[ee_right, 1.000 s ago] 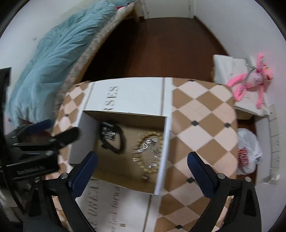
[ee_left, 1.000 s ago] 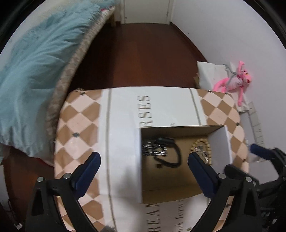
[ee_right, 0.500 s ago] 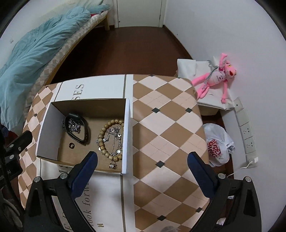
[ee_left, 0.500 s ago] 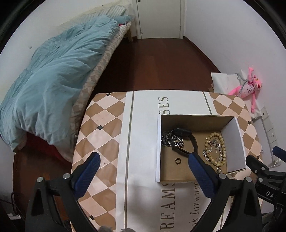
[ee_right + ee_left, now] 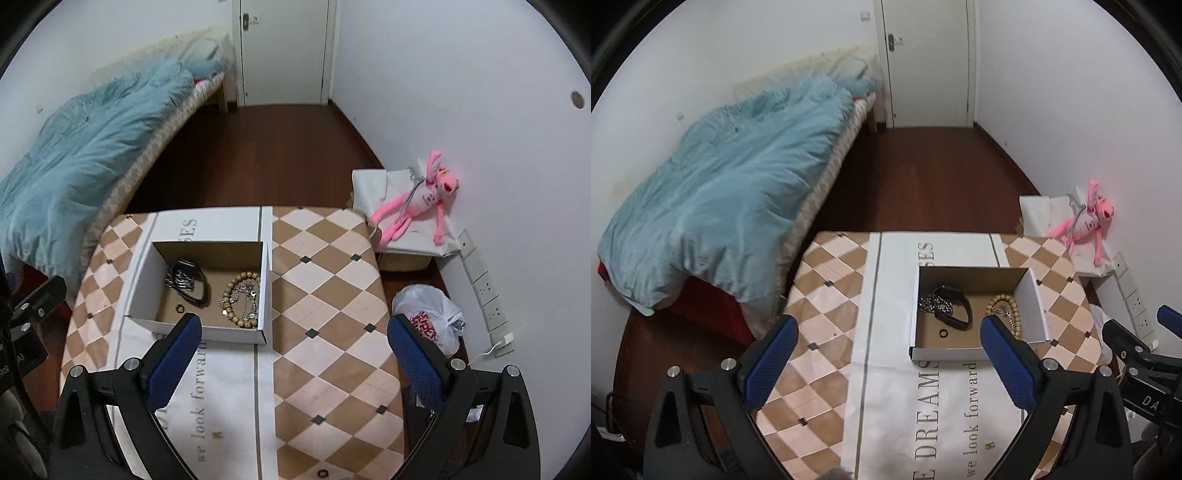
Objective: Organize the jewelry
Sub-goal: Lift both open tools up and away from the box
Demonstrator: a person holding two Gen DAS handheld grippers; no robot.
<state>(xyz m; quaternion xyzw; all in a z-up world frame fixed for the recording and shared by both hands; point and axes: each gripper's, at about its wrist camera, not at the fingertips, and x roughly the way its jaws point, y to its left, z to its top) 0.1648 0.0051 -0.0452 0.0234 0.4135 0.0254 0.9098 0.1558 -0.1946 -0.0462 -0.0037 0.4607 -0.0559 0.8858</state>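
Left gripper (image 5: 886, 349) and right gripper (image 5: 293, 343) both spread wide, holding nothing, above tablecloth (image 5: 332, 295) reading "we look forward", cardboard box (image 5: 146, 280) at 11 o'clock in right view holding bead bracelet (image 5: 240, 299), black band (image 5: 194, 282), small ring (image 5: 180, 308); bed (image 5: 85, 162), door (image 5: 284, 51) beyond.

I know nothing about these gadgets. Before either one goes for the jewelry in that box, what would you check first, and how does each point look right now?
1. Left gripper fingers open, holding nothing: ok.
2. Right gripper fingers open, holding nothing: ok.
3. Cardboard box open on top, flat on the table: ok.
4. Wooden bead bracelet in plain sight: ok.
5. Silver chain free of the beads: not ok, it lies across them.
6. Black band separate from the chain beside it: cannot tell.
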